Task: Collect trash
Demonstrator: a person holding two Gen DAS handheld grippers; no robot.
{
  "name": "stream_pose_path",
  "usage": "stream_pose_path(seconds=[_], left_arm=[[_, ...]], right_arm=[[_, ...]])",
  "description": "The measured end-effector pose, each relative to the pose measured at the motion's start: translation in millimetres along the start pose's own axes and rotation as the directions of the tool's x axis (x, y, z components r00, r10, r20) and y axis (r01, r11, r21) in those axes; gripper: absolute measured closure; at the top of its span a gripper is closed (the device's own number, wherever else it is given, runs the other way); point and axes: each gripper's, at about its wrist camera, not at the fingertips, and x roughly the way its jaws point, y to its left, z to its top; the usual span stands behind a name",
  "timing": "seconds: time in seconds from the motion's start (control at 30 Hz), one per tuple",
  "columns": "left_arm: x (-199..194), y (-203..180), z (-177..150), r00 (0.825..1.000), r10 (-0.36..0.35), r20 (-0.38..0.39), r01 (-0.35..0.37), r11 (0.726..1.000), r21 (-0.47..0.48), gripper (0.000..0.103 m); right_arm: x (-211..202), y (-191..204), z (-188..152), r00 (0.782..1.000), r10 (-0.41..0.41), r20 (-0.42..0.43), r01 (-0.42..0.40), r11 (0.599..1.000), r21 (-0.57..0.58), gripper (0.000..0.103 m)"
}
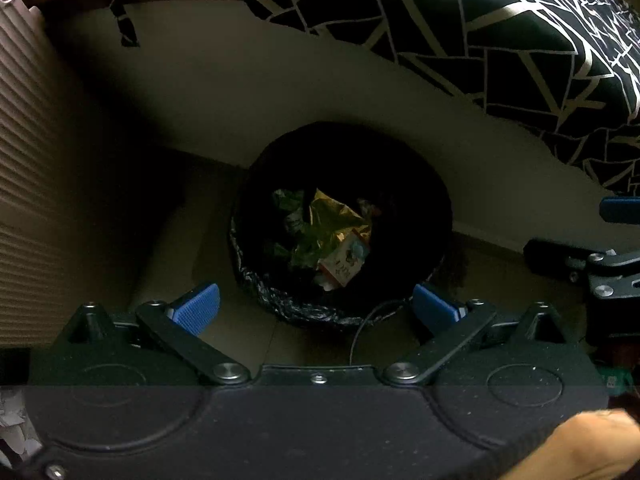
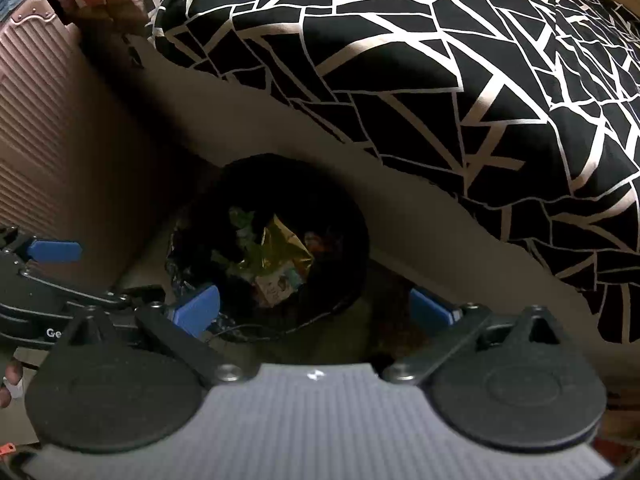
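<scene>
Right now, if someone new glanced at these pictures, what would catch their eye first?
Probably the black-and-white cracked-pattern bedspread draping over the bed's side across the top and right. Below it, a black-lined trash bin stands on the floor against the bed, with crumpled green and gold wrappers and a small printed carton inside. Both tools, left and right, hover open above it, holding nothing.

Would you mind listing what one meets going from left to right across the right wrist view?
Suitcase → left gripper → trash bin → black-and-white bedding.
</scene>
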Motion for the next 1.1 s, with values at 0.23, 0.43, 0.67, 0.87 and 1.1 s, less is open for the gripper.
stream_pose_path(seconds=[0.23, 0.43, 0.67, 0.87, 1.1], left_arm=[[0.0, -0.3, 0.4, 1.000, -0.003, 0.002, 0.003, 1.000, 0.005, 0.000], [-1.2, -0.4, 0.0, 1.000, -0.004, 0.005, 0.004, 1.000, 0.005, 0.000], [-2.2, 0.6, 0.0, 1.000, -0.006, 0.005, 0.006, 1.000, 0.006, 0.000], [-3.3, 0.5, 0.6, 1.000, -0.008, 0.004, 0.008, 1.000, 0.010, 0.000], [-4.5, -2.1, -0.9, 1.000, -0.011, 0.006, 0.011, 1.000, 0.009, 0.000]], right_arm=[[-2.5, -2.3, 0.6, 1.000, -0.008, 0.014, 0.007, 1.000, 0.008, 0.000], [-3.5, -1.0, 2.1, 1.000, -0.007, 0.022, 0.007, 1.000, 0.005, 0.000], [-4.1, 0.8, 2.8, 1.000, -0.004, 0.028, 0.004, 1.000, -0.003, 0.000], [-4.3, 1.2, 2.9, 1.000, -0.004, 0.028, 0.004, 1.000, 0.002, 0.000], [-4.9, -0.7, 1.2, 1.000, -0.001, 0.030, 0.001, 1.000, 0.005, 0.000]])
